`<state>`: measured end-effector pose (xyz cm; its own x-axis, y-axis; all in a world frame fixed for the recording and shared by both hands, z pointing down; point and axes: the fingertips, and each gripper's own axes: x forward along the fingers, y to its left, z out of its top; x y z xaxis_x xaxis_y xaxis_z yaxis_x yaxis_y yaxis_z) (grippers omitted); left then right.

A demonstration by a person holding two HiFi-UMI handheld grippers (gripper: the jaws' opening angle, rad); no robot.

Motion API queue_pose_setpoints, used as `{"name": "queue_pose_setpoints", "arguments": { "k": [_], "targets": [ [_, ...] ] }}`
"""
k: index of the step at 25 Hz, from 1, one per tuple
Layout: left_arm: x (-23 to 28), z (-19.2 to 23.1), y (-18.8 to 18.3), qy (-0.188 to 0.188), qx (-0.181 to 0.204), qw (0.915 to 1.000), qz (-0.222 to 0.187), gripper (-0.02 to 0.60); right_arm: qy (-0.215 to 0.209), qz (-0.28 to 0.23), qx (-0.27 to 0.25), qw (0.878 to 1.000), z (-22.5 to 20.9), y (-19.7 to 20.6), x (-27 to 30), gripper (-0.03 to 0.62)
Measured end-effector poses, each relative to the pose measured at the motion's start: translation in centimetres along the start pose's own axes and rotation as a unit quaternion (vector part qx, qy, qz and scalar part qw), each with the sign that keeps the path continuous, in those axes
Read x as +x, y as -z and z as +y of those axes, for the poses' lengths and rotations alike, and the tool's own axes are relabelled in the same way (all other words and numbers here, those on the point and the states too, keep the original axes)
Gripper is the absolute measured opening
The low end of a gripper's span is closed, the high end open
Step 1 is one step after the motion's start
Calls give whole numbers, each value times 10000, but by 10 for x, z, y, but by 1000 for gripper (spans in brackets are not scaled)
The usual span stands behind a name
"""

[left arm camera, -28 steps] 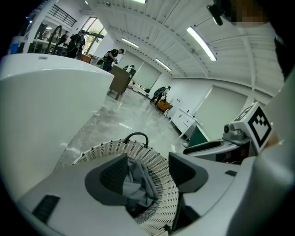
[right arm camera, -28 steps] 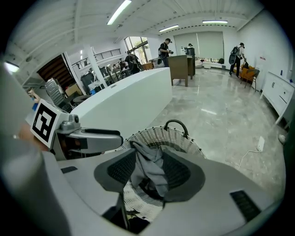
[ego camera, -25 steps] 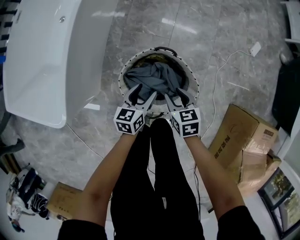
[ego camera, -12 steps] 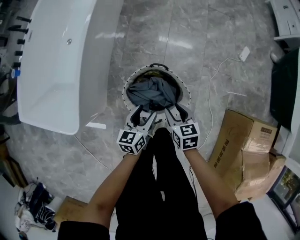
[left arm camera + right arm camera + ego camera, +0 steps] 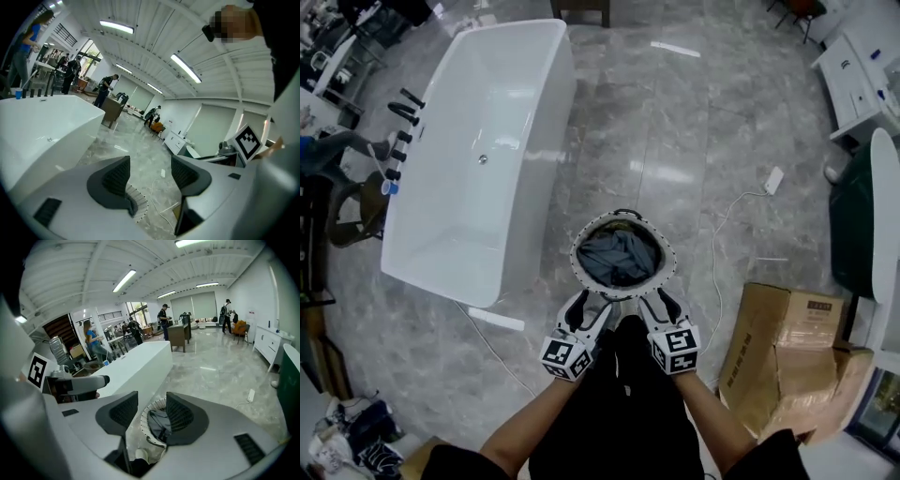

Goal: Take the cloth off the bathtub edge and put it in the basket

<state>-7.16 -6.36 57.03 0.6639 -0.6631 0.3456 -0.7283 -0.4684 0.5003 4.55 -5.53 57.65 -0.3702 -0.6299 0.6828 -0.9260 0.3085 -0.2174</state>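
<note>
concealment: in the head view the near rim of the round white perforated basket [image 5: 576, 255] is covered by the tips of both tools. the person's black-clad legs [image 5: 619, 412] hide the floor below them. the crumpled grey cloth [image 5: 619, 258] shows only its upper folds; its lower part is sunk in the basket and cannot be assessed. the brown cardboard boxes [image 5: 778, 356] at near right are cut off by the frame edge. in the left gripper view only a sliver of the basket's dotted rim shows, low between the jaws; the cloth is not visible there. in the right gripper view the right jaw covers part of the basket.

left hand-held gripper [image 5: 592, 307]: jaws stand well apart, nothing between them, no contact seen with any object. it is held above the basket's near rim, left side.

right hand-held gripper [image 5: 661, 302]: jaws apart, a moderate gap, nothing gripped. the basket and cloth are seen through the gap, lying below and beyond it. it is held above the near rim, right side, just beside the left tool.

task item: the cloth lies inside the basket, which stands on the grey marble floor [image 5: 675, 122]. the long white rectangular bathtub [image 5: 487, 141] stands to the far left, apart from the basket. a thin white cable [image 5: 717, 244] trails on the floor to the basket's right.
</note>
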Motion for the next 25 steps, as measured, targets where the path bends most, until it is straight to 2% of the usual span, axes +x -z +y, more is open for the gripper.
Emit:
{"name": "queue_pose_setpoints", "arguments": {
  "k": [4,7,11,13,15,17,19,22,25],
  "targets": [
    [-30,-57,-57,556,393,9968,-424,272,40,-363,9,9993,21,-44,-55,183],
    [-52,-92,-98,850,756,9897,-865,272,88,-714,-82,9974,38,-78,-96,183],
    [-76,-117,-143,1348,813,9773,-1416,253,267,-1106,-99,9935,58,-112,-133,183],
    [-83,-122,-155,1519,795,9734,-1523,220,371,-1248,-238,9912,66,-123,-148,183],
    [-91,-126,-165,1578,792,9711,-1605,200,407,-1372,-321,9892,70,-128,-160,176],
    [-101,-131,-174,1564,846,9705,-1626,110,345,-1510,-242,9876,74,-132,-170,150],
    [-105,-134,-176,1384,871,9764,-1409,27,220,-1694,-230,9850,78,-140,-177,114],
    [-104,-144,-178,1074,964,9839,-1051,15,54,-2042,-320,9784,77,-155,-186,75],
    [-105,-168,-188,922,1149,9823,-1156,15,-25,-2381,-231,9710,60,-172,-204,61]
  ]
}}
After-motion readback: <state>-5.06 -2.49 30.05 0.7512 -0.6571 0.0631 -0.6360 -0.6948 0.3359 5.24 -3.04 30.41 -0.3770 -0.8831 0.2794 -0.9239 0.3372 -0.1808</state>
